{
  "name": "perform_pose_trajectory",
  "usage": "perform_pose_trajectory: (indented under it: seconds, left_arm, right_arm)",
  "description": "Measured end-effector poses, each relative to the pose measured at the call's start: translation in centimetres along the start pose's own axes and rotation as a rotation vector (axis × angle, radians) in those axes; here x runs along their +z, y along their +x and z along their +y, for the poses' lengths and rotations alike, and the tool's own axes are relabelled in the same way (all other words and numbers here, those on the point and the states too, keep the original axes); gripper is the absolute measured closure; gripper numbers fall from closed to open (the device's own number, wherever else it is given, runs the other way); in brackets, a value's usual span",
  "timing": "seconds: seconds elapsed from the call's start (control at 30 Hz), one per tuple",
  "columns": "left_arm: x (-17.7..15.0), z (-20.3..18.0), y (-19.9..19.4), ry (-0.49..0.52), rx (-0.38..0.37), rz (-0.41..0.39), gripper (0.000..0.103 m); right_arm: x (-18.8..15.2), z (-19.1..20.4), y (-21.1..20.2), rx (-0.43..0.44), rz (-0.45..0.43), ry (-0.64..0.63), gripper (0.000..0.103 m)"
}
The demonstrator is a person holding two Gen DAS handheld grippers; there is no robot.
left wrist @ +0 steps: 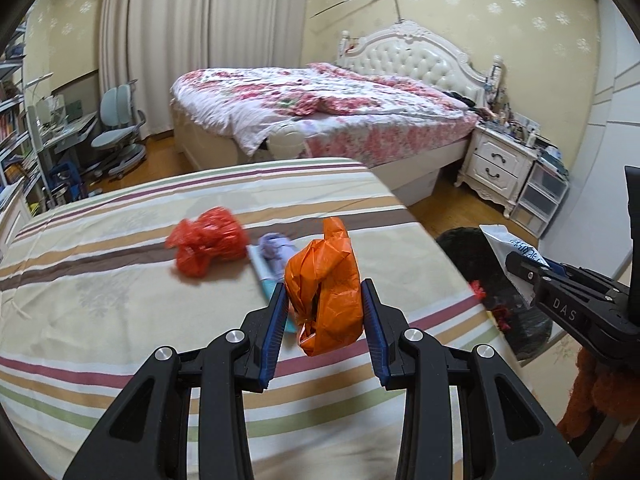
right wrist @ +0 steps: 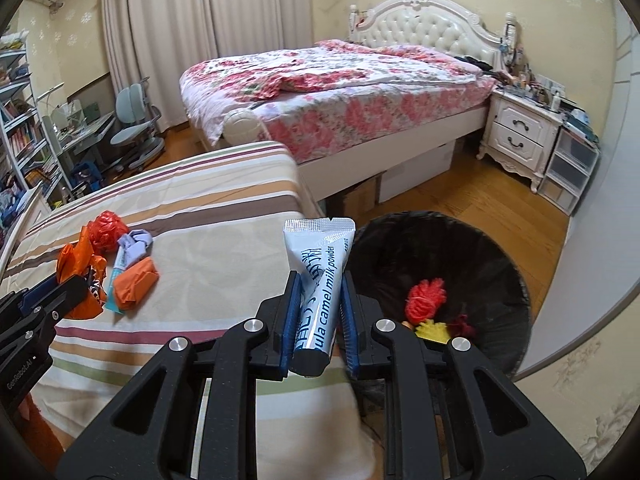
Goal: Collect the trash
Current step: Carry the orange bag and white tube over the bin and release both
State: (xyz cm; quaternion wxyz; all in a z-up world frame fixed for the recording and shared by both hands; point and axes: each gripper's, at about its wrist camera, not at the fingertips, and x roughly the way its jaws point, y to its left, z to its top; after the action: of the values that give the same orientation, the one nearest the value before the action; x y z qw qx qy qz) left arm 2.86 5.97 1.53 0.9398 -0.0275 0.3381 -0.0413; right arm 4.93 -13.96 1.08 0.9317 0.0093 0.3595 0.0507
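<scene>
The left wrist view is taken from just behind the left gripper [left wrist: 325, 304], angled down over the striped bed cover [left wrist: 120, 300], close to it. The right wrist view is set behind the right gripper [right wrist: 320, 300], further right, above the black bin [right wrist: 500, 264]. The striped cover, the floral bed [right wrist: 360, 92] and the bin are shared; each gripper is seen at the other view's edge.

Crumpled orange bag [left wrist: 326, 292], upright silver sachet [right wrist: 320, 280]
</scene>
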Motion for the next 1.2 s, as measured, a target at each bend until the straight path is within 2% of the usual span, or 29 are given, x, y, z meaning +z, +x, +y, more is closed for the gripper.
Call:
perform_pose_trajectory:
  seconds: [0.57,0.9,1.2]
  left_arm:
    - [1.9,-10.3,3.6,0.141,-0.117,0.001,0.066]
    - [2.7,-13.9,7.2,0.183,-0.123,0.037,0.066]
    - [2.7,-15.7,9.4,0.205,-0.113,0.061,0.066]
  right_arm:
    - [-0.1,-8.4,-0.1,-0.120,-0.038,0.114,0.084]
    - [-0.4,-11.9,1.0,-0.143,-0.039,0.173,0.084]
    - [-0.8,-13.5,2.0,-0.149,-0.024,0.190,0.083]
